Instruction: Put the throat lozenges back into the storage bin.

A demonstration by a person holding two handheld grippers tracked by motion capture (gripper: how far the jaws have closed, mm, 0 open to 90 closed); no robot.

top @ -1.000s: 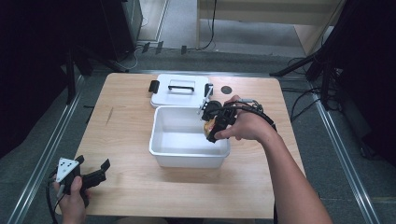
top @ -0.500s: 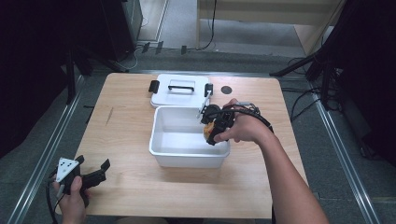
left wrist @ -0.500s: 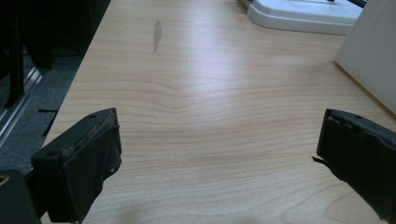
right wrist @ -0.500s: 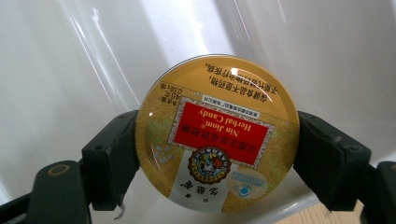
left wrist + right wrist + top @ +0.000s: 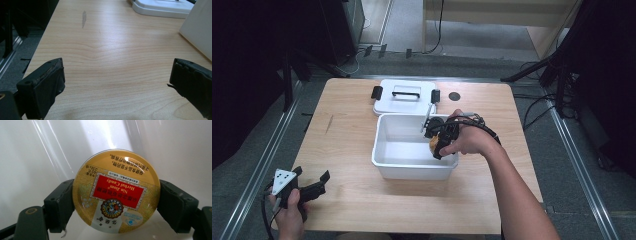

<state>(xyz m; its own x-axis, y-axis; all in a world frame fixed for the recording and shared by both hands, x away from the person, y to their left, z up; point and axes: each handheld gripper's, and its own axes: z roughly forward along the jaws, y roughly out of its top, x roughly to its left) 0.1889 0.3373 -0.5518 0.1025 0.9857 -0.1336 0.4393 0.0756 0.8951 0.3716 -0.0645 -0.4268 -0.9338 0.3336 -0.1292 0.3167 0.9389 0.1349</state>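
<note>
Yellow candy tin (image 5: 116, 191), clamped by right hand-held gripper (image 5: 439, 141), has sunk into bin (image 5: 412, 167).

A light wooden table (image 5: 347, 145) carries a white bin (image 5: 412, 170) near its middle. Just behind the bin — toward the far edge — lies a white lid (image 5: 404, 102), handle up. A small dark disc (image 5: 454, 96) sits beside the lid, near the far right corner.

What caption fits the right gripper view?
Right claw grips a round yellow herbal candy tin inside the white bin.
</note>
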